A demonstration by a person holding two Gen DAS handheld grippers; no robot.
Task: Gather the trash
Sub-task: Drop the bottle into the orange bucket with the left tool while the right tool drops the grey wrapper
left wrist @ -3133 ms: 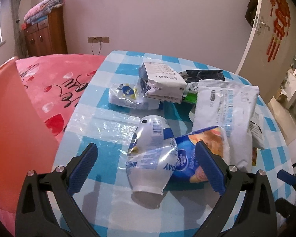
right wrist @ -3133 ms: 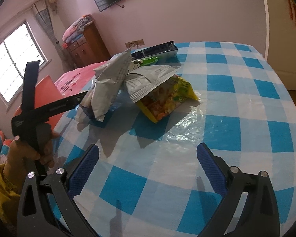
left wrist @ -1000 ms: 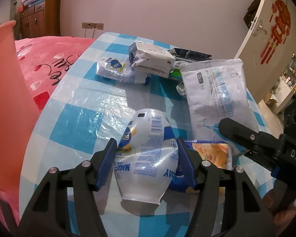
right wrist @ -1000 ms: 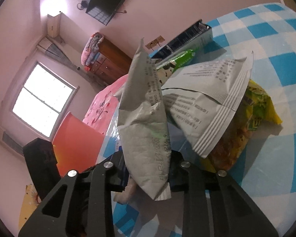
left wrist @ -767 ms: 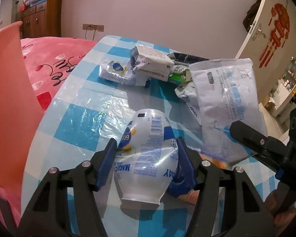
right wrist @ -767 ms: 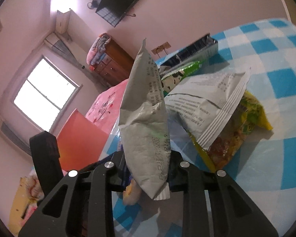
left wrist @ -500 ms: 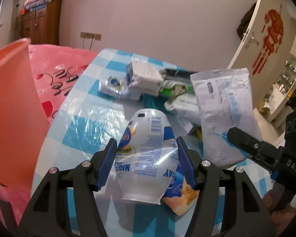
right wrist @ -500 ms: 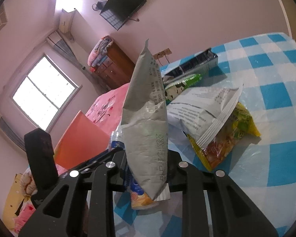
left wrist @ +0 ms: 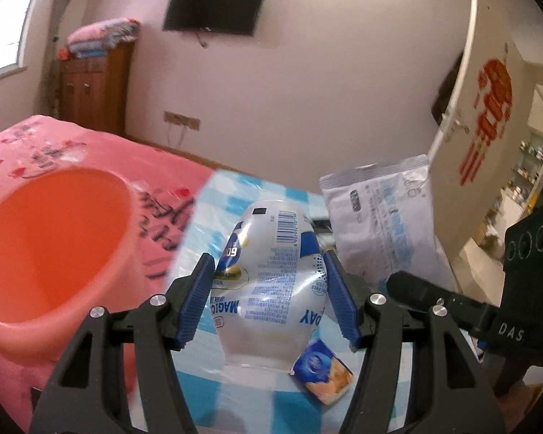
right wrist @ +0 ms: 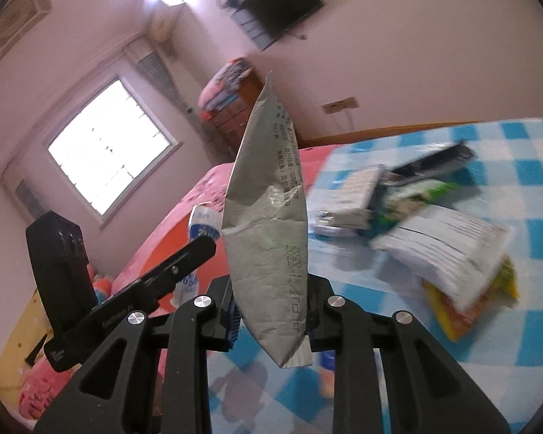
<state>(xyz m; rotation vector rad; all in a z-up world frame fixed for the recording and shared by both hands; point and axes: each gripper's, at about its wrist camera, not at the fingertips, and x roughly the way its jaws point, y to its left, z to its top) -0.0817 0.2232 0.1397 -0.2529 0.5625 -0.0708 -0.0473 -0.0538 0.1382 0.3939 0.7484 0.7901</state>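
Above the checked table [left wrist: 213, 379], left jaws clamp a crushed bottle [left wrist: 271, 285], right jaws pinch a silver pouch [right wrist: 268, 253].

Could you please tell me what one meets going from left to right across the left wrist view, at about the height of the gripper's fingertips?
orange bin → white and blue pouch held in the left gripper → grey-white bag → the right gripper's black body

Left gripper [left wrist: 268, 300] and right gripper [right wrist: 269, 316], both clamped, fingers angled slightly downward.
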